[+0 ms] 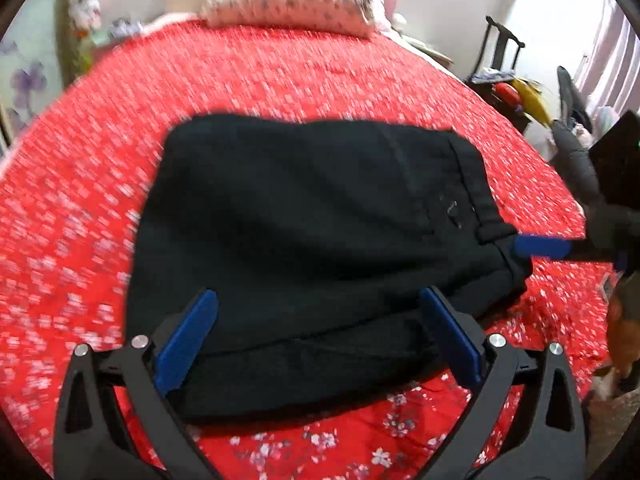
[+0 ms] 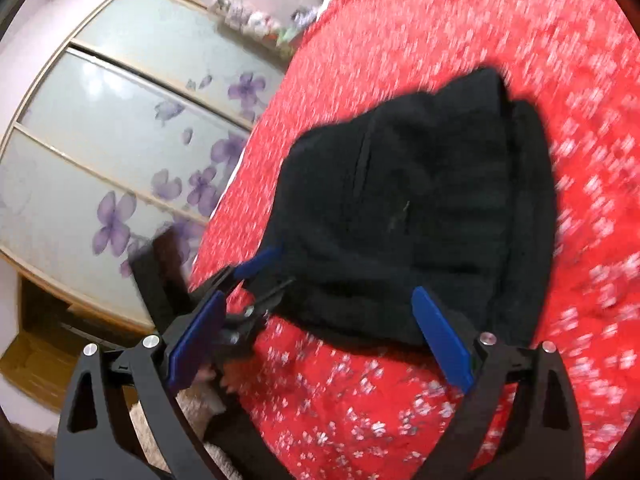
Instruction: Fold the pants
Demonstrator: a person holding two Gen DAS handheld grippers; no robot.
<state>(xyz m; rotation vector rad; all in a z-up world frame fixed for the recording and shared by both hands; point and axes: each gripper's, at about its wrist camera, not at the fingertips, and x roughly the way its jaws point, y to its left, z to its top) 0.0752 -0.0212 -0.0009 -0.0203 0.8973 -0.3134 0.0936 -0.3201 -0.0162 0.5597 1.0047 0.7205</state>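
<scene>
The black pants [image 1: 312, 248] lie folded into a thick rectangle on the red flowered bed cover [image 1: 280, 80]. My left gripper [image 1: 320, 340] is open, its blue fingers spread over the near folded edge. In the left wrist view a blue finger of my right gripper [image 1: 542, 246] reaches in from the right beside the waistband corner. In the right wrist view the pants [image 2: 420, 208] lie ahead, and my right gripper [image 2: 316, 340] is open just short of their near edge. The left gripper [image 2: 256, 280] shows there at the pants' left edge.
A flowered pillow [image 1: 296, 4] lies at the head of the bed. A dark chair [image 1: 500, 52] with clutter stands right of the bed. A wardrobe with purple flower panels [image 2: 120, 140] stands along the bed's other side.
</scene>
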